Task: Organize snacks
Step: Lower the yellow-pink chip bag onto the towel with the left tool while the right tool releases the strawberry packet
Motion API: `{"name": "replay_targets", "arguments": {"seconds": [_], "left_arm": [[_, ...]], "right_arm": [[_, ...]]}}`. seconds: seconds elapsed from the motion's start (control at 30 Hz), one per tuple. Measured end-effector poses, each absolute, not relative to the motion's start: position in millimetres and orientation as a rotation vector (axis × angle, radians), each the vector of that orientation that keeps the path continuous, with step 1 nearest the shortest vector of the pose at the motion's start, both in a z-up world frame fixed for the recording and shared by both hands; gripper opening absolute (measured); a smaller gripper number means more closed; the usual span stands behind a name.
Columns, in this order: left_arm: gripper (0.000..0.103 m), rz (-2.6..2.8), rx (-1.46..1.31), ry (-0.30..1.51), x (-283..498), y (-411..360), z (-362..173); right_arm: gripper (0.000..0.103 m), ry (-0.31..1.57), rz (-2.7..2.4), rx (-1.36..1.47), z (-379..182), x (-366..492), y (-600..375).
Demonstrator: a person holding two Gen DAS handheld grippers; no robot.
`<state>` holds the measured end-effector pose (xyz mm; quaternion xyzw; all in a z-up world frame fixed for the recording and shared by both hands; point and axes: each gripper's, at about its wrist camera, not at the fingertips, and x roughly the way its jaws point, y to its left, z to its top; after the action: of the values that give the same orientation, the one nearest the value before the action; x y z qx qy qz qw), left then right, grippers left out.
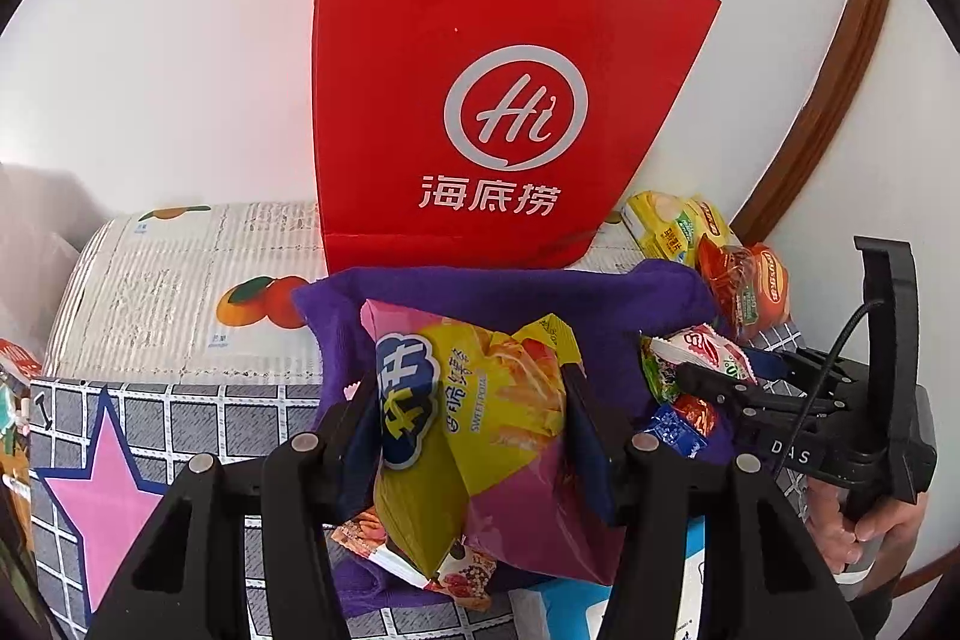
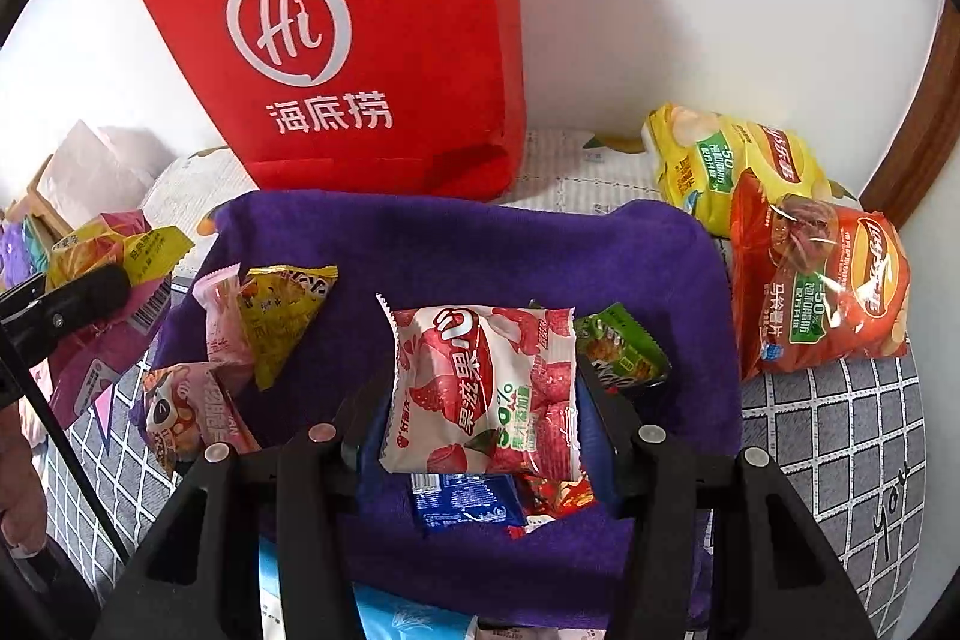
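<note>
My left gripper (image 1: pixel 474 412) is shut on a yellow and pink sweet potato chip bag (image 1: pixel 480 430) and holds it over the purple cloth (image 1: pixel 504 292). My right gripper (image 2: pixel 480 400) is shut on a white and red strawberry snack packet (image 2: pixel 480 388) above the same purple cloth (image 2: pixel 456 244). The right gripper also shows in the left wrist view (image 1: pixel 708 382), still on that packet (image 1: pixel 708 349). Several small snack packets lie on the cloth: a blue one (image 2: pixel 462 499), a green one (image 2: pixel 624 352), a yellow one (image 2: pixel 282 310), a pink one (image 2: pixel 192 412).
A red paper bag (image 2: pixel 360 28) stands at the back against the white wall. A yellow chip bag (image 2: pixel 720 160) and a red chip bag (image 2: pixel 816 292) lie at the right on the checked cloth (image 2: pixel 840 430). More packets (image 2: pixel 108 250) lie at the left.
</note>
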<state>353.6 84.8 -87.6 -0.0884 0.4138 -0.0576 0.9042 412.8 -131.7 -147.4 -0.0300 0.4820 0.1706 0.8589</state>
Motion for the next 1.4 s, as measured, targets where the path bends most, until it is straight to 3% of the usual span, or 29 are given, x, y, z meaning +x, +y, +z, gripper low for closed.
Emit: {"name": "replay_targets", "arguments": {"seconds": [1.4], "left_arm": [[0.055,-0.127,-0.192,0.91,361.4,83.6,-98.2]], "right_arm": [[0.054,1.051,0.389,-0.113,-160.0,410.4,-117.0]]}}
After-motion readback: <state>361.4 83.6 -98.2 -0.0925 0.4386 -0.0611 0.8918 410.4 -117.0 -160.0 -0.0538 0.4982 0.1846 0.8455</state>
